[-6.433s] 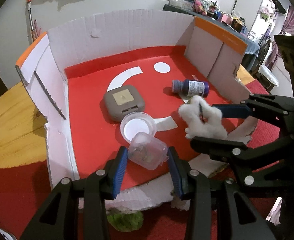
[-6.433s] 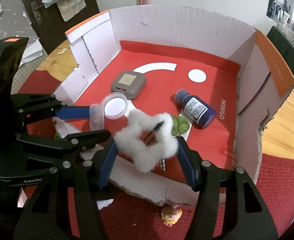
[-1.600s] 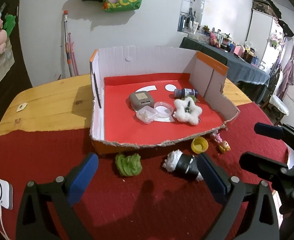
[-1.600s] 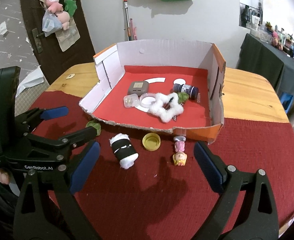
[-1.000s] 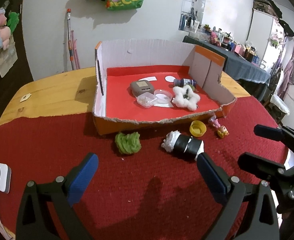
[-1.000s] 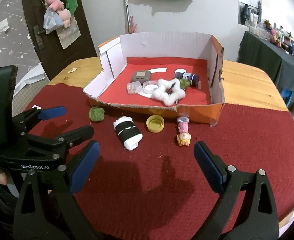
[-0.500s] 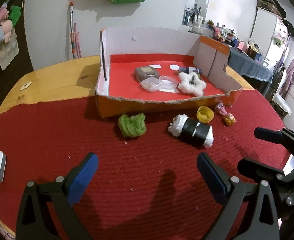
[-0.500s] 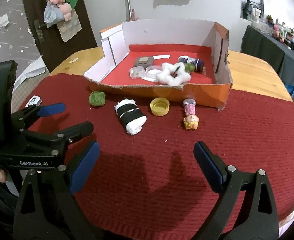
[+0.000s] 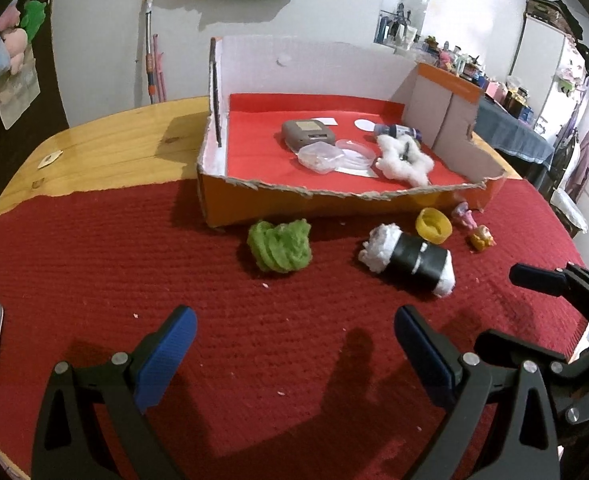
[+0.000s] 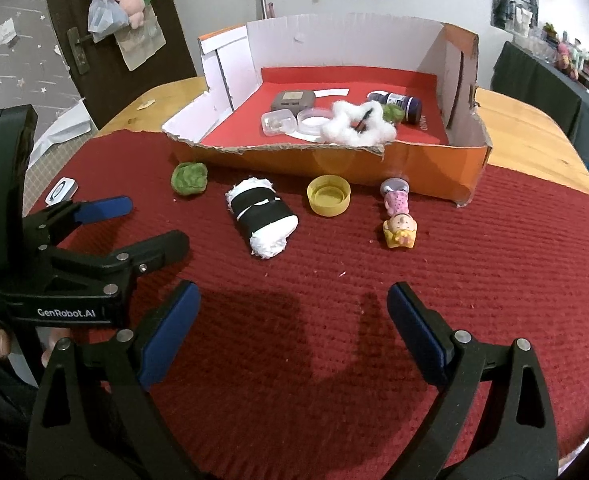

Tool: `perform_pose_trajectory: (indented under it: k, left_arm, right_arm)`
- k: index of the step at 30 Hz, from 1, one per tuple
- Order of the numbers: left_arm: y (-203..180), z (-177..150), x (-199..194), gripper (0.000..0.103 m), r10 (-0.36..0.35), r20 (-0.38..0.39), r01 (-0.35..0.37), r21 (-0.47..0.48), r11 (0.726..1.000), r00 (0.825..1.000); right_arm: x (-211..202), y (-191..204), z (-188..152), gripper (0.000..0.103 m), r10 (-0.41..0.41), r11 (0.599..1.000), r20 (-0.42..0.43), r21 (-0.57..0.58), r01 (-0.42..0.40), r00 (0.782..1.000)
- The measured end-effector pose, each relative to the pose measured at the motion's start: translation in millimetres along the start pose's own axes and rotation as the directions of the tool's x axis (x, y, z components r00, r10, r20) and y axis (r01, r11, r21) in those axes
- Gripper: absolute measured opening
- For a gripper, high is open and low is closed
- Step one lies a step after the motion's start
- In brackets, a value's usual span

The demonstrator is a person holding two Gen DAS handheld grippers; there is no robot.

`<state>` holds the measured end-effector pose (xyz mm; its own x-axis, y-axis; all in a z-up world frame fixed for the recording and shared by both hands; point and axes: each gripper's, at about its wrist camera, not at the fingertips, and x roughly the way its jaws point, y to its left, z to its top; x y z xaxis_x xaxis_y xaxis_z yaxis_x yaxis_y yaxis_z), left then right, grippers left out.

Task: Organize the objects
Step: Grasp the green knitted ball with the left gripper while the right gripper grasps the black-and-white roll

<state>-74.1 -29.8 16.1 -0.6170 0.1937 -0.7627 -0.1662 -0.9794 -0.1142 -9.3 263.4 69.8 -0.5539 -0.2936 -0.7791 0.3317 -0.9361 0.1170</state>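
Both the left gripper [image 9: 294, 342] and right gripper [image 10: 294, 312] hover empty, jaws spread wide, well short of the box [image 10: 414, 160]. Just before its torn front wall lie a green pompom [image 9: 280, 246], a black-and-white roll [image 10: 260, 216], a yellow cap [image 10: 328, 195] and a doll [image 10: 398, 216], probably awaiting sorting inside.

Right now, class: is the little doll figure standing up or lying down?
Lying down. The doll figure rests lengthwise on the red cloth, head toward the camera, outside the box.
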Motion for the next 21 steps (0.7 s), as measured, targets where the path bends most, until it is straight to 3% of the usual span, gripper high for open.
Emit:
perform_pose_trajectory:
  k: [15, 21]
  left_arm:
    - [14.6, 21.8, 19.4, 0.098, 0.005, -0.029, -0.006, -0.029, 1.0, 1.0]
    - [17.4, 28.6, 25.2, 0.091, -0.011, -0.043, 0.01, -0.025, 1.0, 0.999]
  right_arm:
    - [27.9, 6.6, 20.6, 0.073, 0.036, 0.999, -0.033, -0.025, -0.036, 0.999]
    - [36.3, 7.0, 29.6, 0.067, 0.045, 0.998, -0.043, -0.029, -0.046, 0.998]
